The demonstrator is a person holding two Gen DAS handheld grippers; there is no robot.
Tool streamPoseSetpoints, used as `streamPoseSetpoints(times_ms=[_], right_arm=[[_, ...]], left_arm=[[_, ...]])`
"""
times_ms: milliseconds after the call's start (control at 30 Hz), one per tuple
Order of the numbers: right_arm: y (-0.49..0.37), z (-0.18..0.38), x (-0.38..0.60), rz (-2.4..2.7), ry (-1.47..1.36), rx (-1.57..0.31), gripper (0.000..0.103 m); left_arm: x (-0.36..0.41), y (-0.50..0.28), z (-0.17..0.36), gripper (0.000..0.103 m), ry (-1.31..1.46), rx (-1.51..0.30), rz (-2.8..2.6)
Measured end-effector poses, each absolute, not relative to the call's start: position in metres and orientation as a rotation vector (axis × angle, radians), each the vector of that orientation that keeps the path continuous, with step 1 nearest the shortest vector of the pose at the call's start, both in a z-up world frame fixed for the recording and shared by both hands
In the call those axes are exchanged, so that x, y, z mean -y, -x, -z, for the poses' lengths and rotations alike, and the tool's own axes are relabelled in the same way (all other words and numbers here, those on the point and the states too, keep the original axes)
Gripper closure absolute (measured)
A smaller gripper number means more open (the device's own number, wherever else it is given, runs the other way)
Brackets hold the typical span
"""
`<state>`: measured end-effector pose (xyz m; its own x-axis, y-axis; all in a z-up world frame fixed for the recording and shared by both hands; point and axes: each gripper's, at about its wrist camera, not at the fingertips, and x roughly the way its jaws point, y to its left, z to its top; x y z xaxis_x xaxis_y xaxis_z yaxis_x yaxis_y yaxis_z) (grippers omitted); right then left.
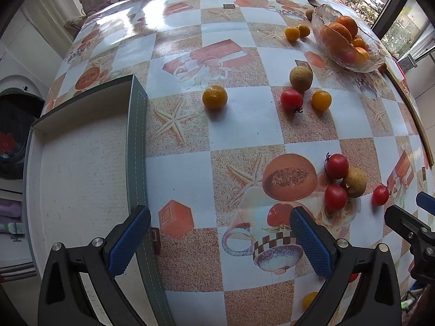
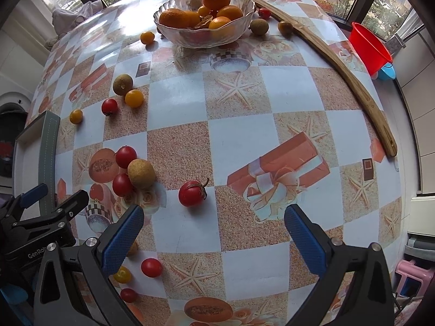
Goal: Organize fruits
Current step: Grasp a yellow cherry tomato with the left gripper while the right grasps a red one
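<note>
Window-lit room; the counter [image 2: 239, 141] carries a glossy checked cloth printed with starfish and gift boxes. A wooden stick [image 2: 350, 81] runs along its right edge. A glass bowl [image 2: 246, 25] of oranges stands at the far side; a shallow white-lined tray [image 1: 81, 179] with a grey rim sits at the near left.

Loose fruit is scattered between them: cherry tomatoes, small yellow fruits, rough brown round ones.

Handling, judged: the tomatoes are light, smooth, thin-skinned and round, so likely to roll and to split under a hard squeeze. Best taken across the widest part, stem clear of the pads, with gentle closure. The brown fruits look firmer and rougher, probably easier to hold.

Right hand-held gripper [image 2: 214, 235]: jaws wide apart, empty. A stemmed red tomato [image 2: 191, 193] lies just beyond the fingertips, slightly left of centre, apart from both pads.

Left hand-held gripper [image 1: 220, 235]: jaws wide apart, empty, its left finger [image 1: 127, 241] over the tray rim. A cluster of two tomatoes [image 1: 336, 182] and a brown fruit [image 1: 354, 182] lies beyond its right finger, off line to the right.
</note>
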<state>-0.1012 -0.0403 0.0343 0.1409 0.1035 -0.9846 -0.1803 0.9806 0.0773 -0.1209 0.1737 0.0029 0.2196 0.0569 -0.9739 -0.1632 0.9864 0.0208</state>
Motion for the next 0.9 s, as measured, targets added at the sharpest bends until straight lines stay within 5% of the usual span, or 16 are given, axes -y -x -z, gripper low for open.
streamPoseSetpoints(times_ms=[333, 433, 700, 833, 900], right_arm=[[0.099, -0.024, 0.033, -0.233, 0.095, -1.405, 0.000], [0.097, -0.021, 0.027, -0.246, 0.115, -1.398, 0.002], [0.096, -0.010, 0.011, -0.266, 0.175, -1.404, 0.023], [0.102, -0.011, -0.001, -0.276, 0.244, -1.370, 0.039], [0.102, -0.014, -0.003, -0.297, 0.249, -1.354, 0.075]], left_arm=[[-0.180, 0.069, -0.007, 0.000, 0.008, -1.225, -0.146], [-0.181, 0.058, -0.001, 0.010, -0.009, -1.228, -0.129], [-0.185, 0.050, 0.010, 0.023, 0.045, -1.240, -0.103], [-0.184, 0.051, 0.007, 0.048, 0.069, -1.220, -0.064], [-0.182, 0.051, 0.004, 0.081, 0.068, -1.216, -0.045]])
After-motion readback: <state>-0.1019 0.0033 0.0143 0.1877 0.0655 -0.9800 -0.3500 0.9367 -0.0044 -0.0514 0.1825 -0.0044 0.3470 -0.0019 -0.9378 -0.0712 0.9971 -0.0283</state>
